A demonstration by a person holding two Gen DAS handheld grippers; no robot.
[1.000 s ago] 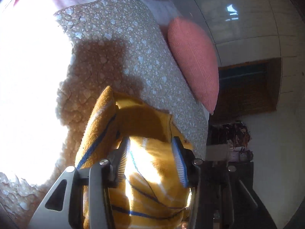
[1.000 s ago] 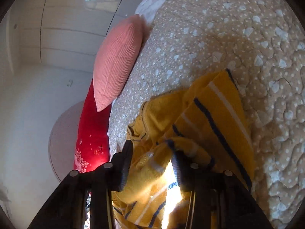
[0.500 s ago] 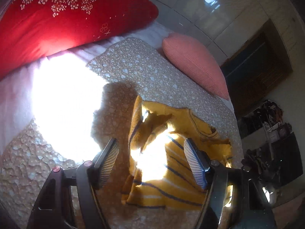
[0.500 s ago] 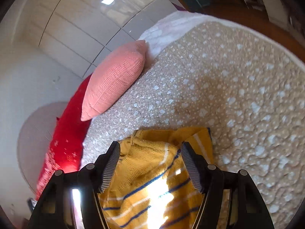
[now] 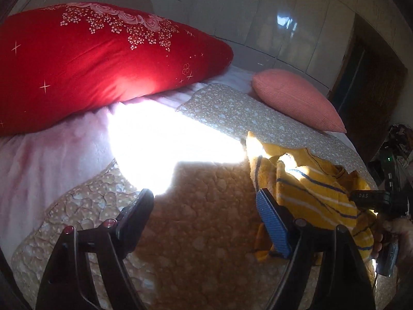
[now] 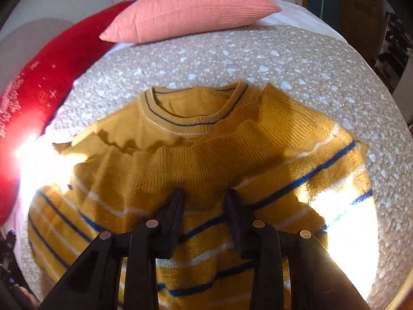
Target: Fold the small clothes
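A small mustard-yellow knit sweater (image 6: 206, 149) with blue and white stripes lies on the quilted beige bedspread (image 6: 296, 59), collar away from me. My right gripper (image 6: 205, 196) hovers open just above its middle, holding nothing. In the left wrist view the sweater (image 5: 309, 188) lies to the right. My left gripper (image 5: 206, 199) is wide open and empty over bare bedspread (image 5: 201, 232), left of the sweater. The right gripper's body shows at the right edge of that view.
A large red floral pillow (image 5: 98, 59) lies at the head of the bed on a pink blanket (image 5: 46, 160). A small salmon cushion (image 5: 294, 98) sits beside it, also in the right wrist view (image 6: 188, 7). Bright sunlight blanks part of the bedspread. Dark furniture stands right.
Both grippers have let go of the sweater and pulled back. The left one has swung left off the garment. The sweater now lies spread out on the bedspread.
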